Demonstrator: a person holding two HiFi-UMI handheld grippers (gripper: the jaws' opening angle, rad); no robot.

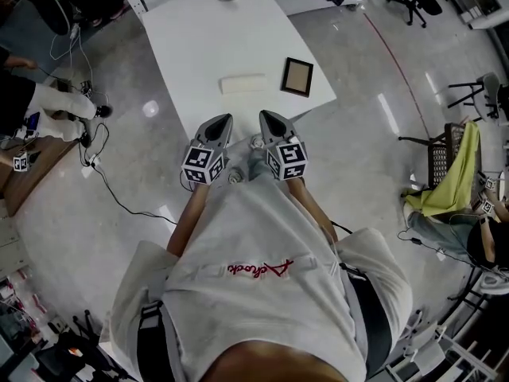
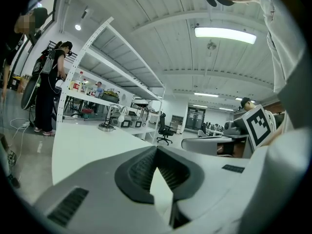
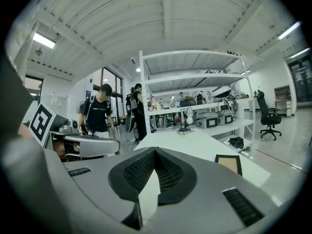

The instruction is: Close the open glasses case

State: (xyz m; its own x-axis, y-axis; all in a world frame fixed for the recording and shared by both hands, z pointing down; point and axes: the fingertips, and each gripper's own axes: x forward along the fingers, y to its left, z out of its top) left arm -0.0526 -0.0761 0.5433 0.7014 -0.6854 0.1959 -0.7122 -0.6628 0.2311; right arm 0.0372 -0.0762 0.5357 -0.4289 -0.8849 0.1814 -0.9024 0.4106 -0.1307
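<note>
Left claw [image 1: 223, 119] and right claw [image 1: 266, 116] held side by side close to the person's chest, tips pointing at the near edge of the white table [image 1: 199, 38]. Left claw's own view: jaws together at the tips [image 2: 156, 147], nothing between. Right claw's view: same, tips meeting [image 3: 155, 150], empty. Glasses case [image 1: 242, 83], pale and oblong, lies on the table beyond both claws, untouched, just beside a dark-framed brown square [image 1: 297, 76]; can't tell its lid position from here
</note>
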